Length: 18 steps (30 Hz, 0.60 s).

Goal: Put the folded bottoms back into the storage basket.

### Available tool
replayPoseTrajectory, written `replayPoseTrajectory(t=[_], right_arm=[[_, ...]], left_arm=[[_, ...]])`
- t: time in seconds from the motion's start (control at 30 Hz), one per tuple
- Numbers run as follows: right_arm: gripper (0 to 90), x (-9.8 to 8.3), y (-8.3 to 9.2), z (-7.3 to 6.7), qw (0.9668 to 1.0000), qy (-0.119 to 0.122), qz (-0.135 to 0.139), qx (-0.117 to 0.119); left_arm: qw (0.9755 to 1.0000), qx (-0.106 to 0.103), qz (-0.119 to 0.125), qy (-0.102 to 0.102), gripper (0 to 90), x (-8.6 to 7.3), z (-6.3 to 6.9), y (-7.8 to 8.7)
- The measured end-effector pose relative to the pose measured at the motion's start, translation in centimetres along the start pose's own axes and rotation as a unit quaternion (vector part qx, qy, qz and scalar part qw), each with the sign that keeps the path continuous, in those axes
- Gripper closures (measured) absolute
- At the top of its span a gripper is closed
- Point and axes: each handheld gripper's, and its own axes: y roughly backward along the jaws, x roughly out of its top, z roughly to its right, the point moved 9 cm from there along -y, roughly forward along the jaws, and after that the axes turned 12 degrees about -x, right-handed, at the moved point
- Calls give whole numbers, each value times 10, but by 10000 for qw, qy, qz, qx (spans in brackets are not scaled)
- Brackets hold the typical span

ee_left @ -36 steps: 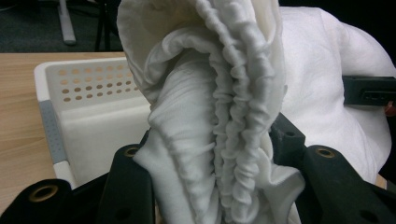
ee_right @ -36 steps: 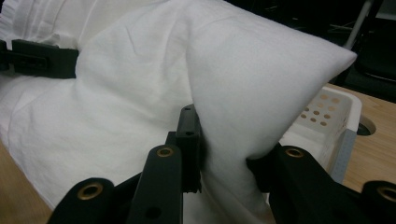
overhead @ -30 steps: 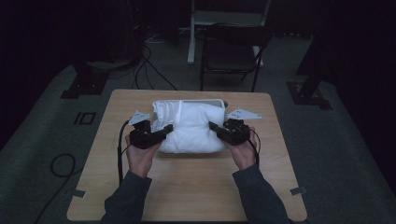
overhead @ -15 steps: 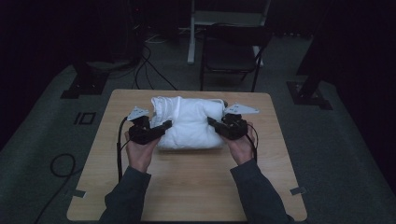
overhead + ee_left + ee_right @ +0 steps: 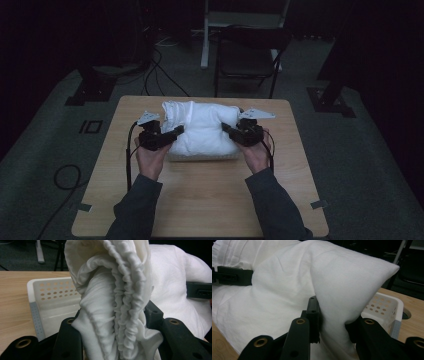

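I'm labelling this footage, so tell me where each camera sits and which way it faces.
High view: above the person's side, looking forward and down at the table; forearms, left claw, right claw grip the pillow.
Left gripper view: on the left claw, facing the pillow's ruffled end and basket.
Right gripper view: on the right claw, facing a pillow corner.
Shared: pillow, basket.

1. A light wooden table (image 5: 200, 200) with a pale grain stands on dark grey carpet (image 5: 45, 150).
2. A white plastic basket (image 5: 53, 298) with small round holes in its wall sits on the table's far half.
3. A white pillow (image 5: 202, 127) rests in and over the basket, hiding most of it from above.
4. The near half of the table is bare wood.
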Motion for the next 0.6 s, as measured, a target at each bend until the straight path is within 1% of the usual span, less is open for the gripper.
replayPoseTrajectory(t=[0.2,0.4,0.6], right_arm=[[730,2,-5,5,10000,-34,-27,-59],[731,4,-10,8,9999,-84,-44,-87],[732,5,-17,10,9998,-116,-90,-95]], left_arm=[[10000,43,-20,22,544,2,-3,-7],[10000,64,-2,-6,544,5,-6,-9],[9999,106,2,27,544,7,-9,-12]])
